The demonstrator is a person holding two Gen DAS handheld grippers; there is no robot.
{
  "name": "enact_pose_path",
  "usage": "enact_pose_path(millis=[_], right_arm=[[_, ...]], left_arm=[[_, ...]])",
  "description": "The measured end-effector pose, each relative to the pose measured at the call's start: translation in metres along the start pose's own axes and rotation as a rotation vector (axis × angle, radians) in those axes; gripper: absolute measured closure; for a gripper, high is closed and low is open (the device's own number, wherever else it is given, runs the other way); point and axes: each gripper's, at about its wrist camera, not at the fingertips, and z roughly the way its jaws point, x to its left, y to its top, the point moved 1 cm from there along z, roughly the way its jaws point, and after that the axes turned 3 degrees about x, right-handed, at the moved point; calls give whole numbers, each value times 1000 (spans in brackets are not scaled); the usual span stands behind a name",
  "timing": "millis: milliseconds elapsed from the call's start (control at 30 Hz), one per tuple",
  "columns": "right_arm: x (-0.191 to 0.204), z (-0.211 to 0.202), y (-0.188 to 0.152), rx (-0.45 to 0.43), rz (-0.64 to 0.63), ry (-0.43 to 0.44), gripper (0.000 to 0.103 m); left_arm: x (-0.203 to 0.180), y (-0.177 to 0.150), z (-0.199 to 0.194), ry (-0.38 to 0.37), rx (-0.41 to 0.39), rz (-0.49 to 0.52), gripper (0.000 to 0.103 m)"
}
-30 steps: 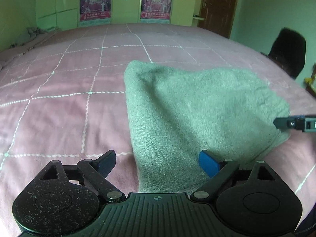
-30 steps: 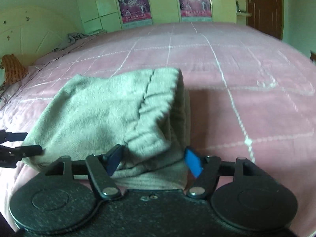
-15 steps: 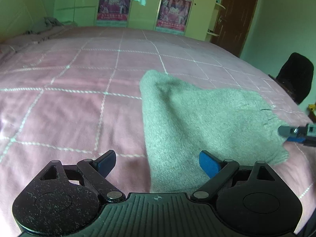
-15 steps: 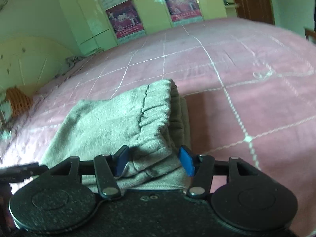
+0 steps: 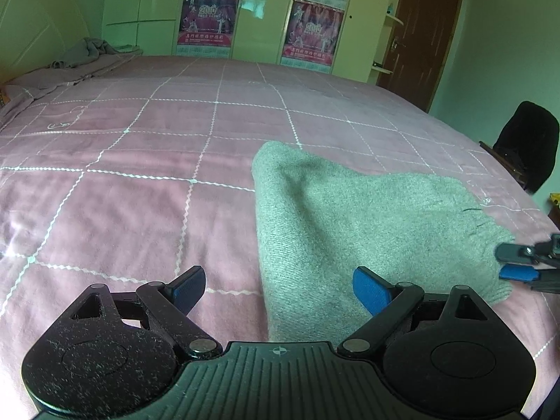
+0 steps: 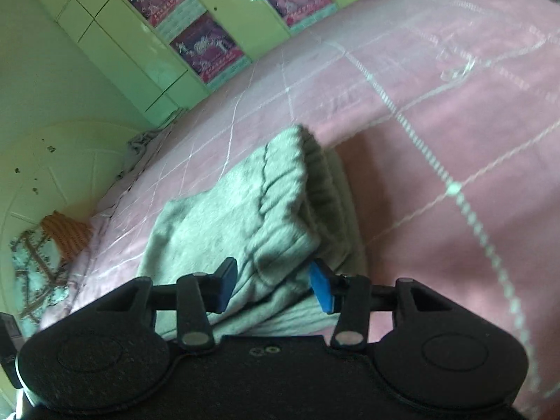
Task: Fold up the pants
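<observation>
The grey pants (image 5: 367, 224) lie folded into a compact bundle on the pink bed (image 5: 140, 147). My left gripper (image 5: 278, 292) is open and empty, with its jaws astride the near left edge of the bundle. My right gripper (image 6: 273, 285) is partly open at the waistband end of the pants (image 6: 266, 206), with fabric lying loose between its blue pads. It is tilted to one side. The right gripper also shows at the right edge of the left wrist view (image 5: 518, 266), at the bundle's corner.
A green wardrobe with posters (image 5: 206, 17) stands beyond the bed. A dark chair (image 5: 525, 147) is off the bed's right side. Crumpled grey cloth (image 5: 87, 52) lies at the far left corner. Patterned pillows (image 6: 45, 245) sit by the headboard.
Both grippers have pulled back and lifted from the bundle. The right gripper's jaws have narrowed a little, and it has rolled to a tilt. The pants have stayed in place.
</observation>
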Motion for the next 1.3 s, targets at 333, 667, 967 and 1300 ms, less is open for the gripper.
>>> enact_pose_path(millis=[333, 667, 967, 1300], right_arm=[[19, 6, 10, -71, -63, -44, 61], [26, 11, 22, -60, -50, -74, 74], [-7, 0, 7, -107, 38, -89, 89], [2, -18, 8, -147, -50, -100, 74]], left_arm=[[-13, -7, 0, -3, 23, 22, 12], [-17, -2, -4, 0, 12, 32, 12], [-11, -5, 1, 2, 29, 14, 12], [-13, -1, -1, 3, 2, 26, 12]])
